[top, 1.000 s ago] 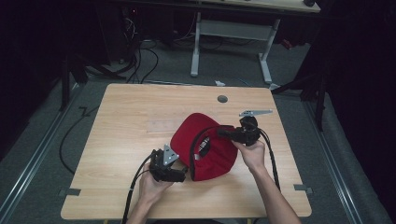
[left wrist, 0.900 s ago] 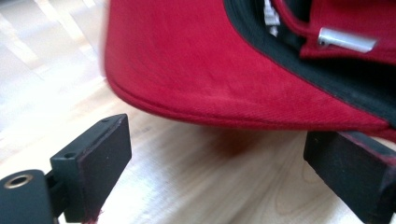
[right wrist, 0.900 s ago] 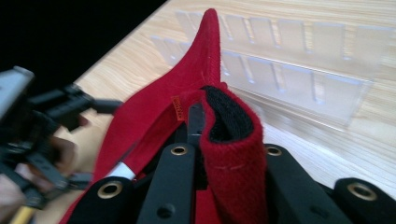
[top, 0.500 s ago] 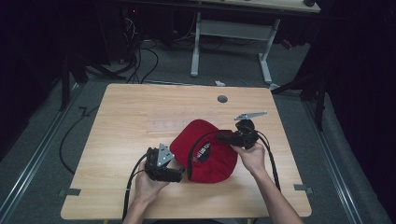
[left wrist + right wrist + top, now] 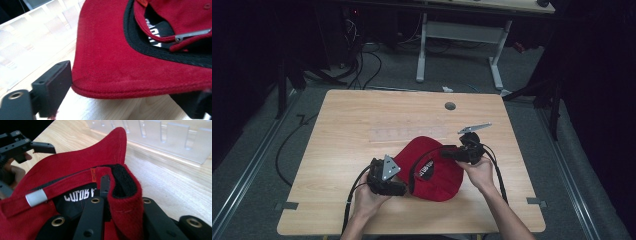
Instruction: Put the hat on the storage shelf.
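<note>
Left claw (image 5: pixel 404 187) parked at the near-left edge of the red cap (image 5: pixel 434 172) in the high view, right claw (image 5: pixel 447 152) reaching in from the far-right side. Cap sitting upside down on the table (image 5: pixel 362 130), a bit right of centre and toward the near edge, brim pointing near-left, back opening far-right. So long axis running roughly from one claw to the other, each hand already at its own end. Left hand (image 5: pixel 369 197) gripping its tool low, right hand (image 5: pixel 482 172) just behind the cap's right rim. Clear rack (image 5: pixel 407 134) lying flat just beyond the cap.

Left gripper view: brim (image 5: pixel 125 60) right in the gap, jaws apart on either side, one at the lower left touching the brim's edge, the other dark at the lower right and mostly under the brim. Not pinching yet by the look of it, plenty of room. Black sweatband (image 5: pixel 150 47) and strap (image 5: pixel 190 37) further in.

Right gripper view: clamped on the back strap end, red fabric (image 5: pixel 125 207) with its black fuzzy patch squeezed between the jaws. Metal slider (image 5: pixel 36 197) off to the left on the strap, white lettering inside the crown. Other claw (image 5: pixel 42 144) up at the top left by the brim. Guessing any next pull or flip hinges on that brim-to-strap line staying taut between the two.
</note>
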A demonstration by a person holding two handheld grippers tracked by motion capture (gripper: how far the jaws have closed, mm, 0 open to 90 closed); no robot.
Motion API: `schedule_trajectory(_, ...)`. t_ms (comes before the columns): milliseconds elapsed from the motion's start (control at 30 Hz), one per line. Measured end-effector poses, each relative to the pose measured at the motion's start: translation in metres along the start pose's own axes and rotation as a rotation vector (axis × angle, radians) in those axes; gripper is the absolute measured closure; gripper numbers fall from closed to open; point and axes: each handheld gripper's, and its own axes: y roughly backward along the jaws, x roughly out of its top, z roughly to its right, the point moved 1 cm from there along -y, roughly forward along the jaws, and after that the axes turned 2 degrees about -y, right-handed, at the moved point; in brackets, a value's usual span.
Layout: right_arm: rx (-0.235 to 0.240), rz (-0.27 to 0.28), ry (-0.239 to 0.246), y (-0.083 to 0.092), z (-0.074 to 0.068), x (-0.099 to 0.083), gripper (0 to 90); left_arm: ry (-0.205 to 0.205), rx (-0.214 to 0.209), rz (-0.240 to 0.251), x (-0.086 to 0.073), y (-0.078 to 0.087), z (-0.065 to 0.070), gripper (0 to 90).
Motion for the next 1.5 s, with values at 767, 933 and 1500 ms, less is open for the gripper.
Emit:
schedule_trajectory(767, 0.062, 0.009, 0.029, -0.013, -0.005, 0.001, 76.2, -0.06, -0.098, -0.057, 0.007, 0.012, -0.003, 61.8)
schedule_trajectory(933, 0.062, 0.038, 0.017, -0.012, -0.002, 0.002, 70.9, -0.09, -0.152, -0.068, 0.007, 0.015, 0.007, 70.9)
schedule_trajectory(1500, 0.055, 0.221, -0.045, 0.021, 0.022, 0.005, 52.0, -0.094, -0.186, -0.068, 0.018, 0.028, 0.011, 85.7)
